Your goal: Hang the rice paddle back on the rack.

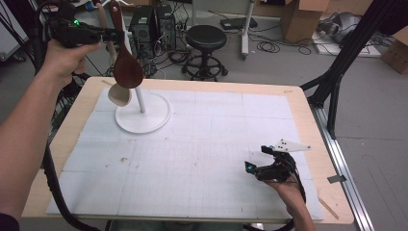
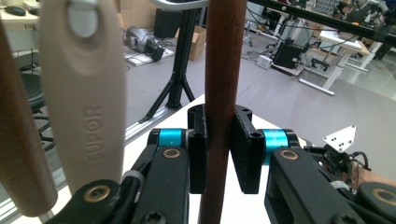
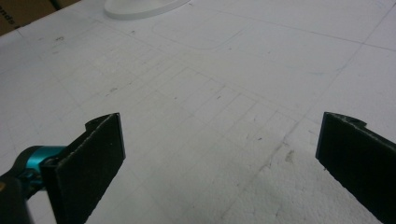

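- The left gripper (image 2: 223, 154) has its two black jaws closed on the handle of the dark brown wooden spoon (image 1: 127, 67), pads pressing either side of the shaft.
- That spoon hangs bowl-down above the white stand (image 1: 143, 115), just beside the stand's upright pole and clear of its round base.
- A pale beige spoon (image 1: 119, 94), stamped SUPOR on its handle, hangs close beside the dark one, its bowl lower, over the stand's base.
- The right gripper (image 3: 219, 154) rests well apart from the stand, at the near right of the white mat (image 1: 202, 159), jaws spread wide with nothing between them.
- A black stool (image 1: 206, 41) stands on the floor beyond the stand.
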A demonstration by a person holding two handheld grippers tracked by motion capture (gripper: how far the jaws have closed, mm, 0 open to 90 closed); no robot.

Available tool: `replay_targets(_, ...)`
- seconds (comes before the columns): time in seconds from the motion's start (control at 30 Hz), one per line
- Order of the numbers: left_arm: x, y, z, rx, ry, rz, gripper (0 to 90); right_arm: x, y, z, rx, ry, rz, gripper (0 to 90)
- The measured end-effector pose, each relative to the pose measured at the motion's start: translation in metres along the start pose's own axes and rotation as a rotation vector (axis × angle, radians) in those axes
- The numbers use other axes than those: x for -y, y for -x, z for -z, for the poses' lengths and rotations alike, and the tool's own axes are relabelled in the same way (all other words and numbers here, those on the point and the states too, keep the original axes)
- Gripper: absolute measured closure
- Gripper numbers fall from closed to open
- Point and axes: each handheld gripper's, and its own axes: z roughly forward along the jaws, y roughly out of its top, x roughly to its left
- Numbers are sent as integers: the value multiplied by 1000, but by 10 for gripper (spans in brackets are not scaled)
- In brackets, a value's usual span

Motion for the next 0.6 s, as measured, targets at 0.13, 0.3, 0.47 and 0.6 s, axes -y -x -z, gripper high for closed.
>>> replay_targets(0.13, 0, -3, -1, -4, 4, 8, 779, 0, 1, 1, 2, 7, -1, 6)
replay_targets(0.3, 1, -6, 0, -10, 7, 21, 778, 0, 0, 1, -2, 7, -2, 6)
replay_targets(0.47, 2, -7, -2, -19, -6, 27, 777, -1, 0, 0, -6, 10, 2, 6)
replay_targets(0.6, 4, -8, -2, -26, -3, 36, 776, -1, -1, 1, -7, 12, 3, 6)
